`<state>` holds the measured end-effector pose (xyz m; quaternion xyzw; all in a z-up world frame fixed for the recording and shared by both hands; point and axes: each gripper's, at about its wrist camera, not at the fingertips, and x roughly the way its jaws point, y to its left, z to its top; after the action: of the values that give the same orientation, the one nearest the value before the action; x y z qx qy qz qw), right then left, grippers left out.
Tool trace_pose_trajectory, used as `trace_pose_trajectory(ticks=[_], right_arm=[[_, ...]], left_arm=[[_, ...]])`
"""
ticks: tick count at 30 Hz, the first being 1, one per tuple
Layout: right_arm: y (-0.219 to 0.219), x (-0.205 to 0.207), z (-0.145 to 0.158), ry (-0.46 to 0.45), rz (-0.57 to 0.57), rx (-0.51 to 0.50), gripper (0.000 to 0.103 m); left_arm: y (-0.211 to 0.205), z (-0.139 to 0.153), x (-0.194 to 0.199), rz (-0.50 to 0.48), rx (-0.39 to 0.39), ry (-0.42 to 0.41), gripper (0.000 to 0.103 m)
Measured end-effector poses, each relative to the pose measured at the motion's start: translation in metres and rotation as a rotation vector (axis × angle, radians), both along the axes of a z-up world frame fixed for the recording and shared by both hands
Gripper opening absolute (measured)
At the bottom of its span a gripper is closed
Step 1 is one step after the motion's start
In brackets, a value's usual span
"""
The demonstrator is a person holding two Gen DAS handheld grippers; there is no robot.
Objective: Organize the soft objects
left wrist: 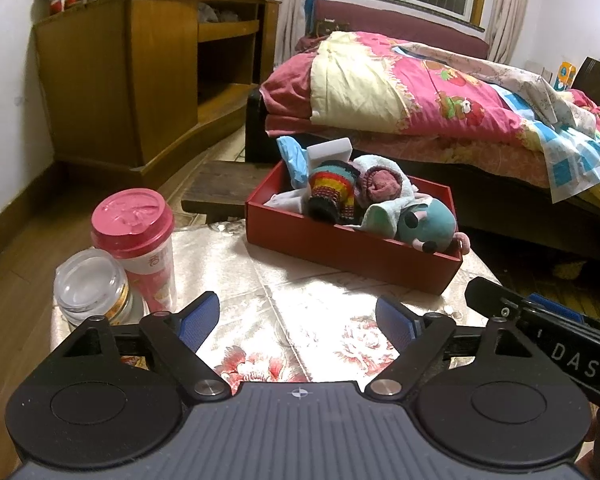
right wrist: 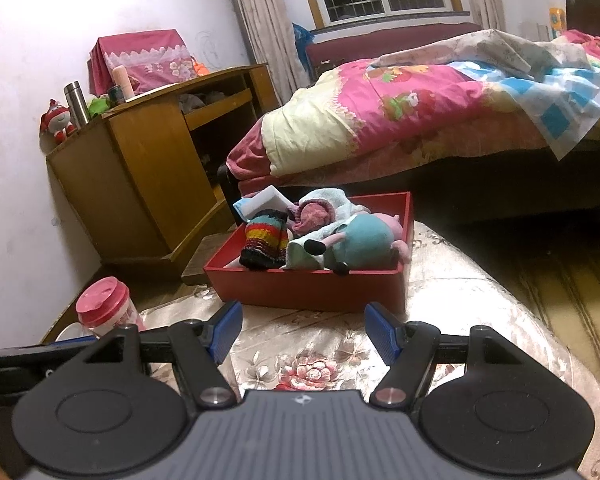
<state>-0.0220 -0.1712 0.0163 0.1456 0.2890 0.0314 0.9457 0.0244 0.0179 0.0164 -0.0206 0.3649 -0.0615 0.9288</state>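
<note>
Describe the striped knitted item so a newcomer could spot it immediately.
On the floral-clothed table stands a red box full of soft things. The knitted item lies at its left front, beside a teal plush toy; only it has rainbow stripes and a black cuff.

The left tool (left wrist: 298, 318) points forward and downward, its two blue-padded fingers (left wrist: 199, 316) spread wide apart with nothing between them and nothing touching the pads. Its black linkage arms fan outward from the grey ribbed body at the bottom of its own view. The right tool (right wrist: 303, 330) points forward and downward as well, its blue pads (right wrist: 382, 334) parted with an empty gap between them, gripping nothing. The two tools sit side by side: the black side of the right tool (left wrist: 548, 344) juts in at the right edge of the left wrist view, and part of the left tool (right wrist: 28, 356) shows at the left edge of the right wrist view
</note>
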Motion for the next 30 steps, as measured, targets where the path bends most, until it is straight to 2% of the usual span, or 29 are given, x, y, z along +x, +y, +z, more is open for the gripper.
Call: trace_pose_trajectory(ticks=[30], right_arm=[[-0.0006, 0.0006, -0.0015, 0.004, -0.006, 0.006, 0.044]], left_arm=[[-0.0018, 0.0003, -0.0001, -0.004, 0.004, 0.002, 0.080]])
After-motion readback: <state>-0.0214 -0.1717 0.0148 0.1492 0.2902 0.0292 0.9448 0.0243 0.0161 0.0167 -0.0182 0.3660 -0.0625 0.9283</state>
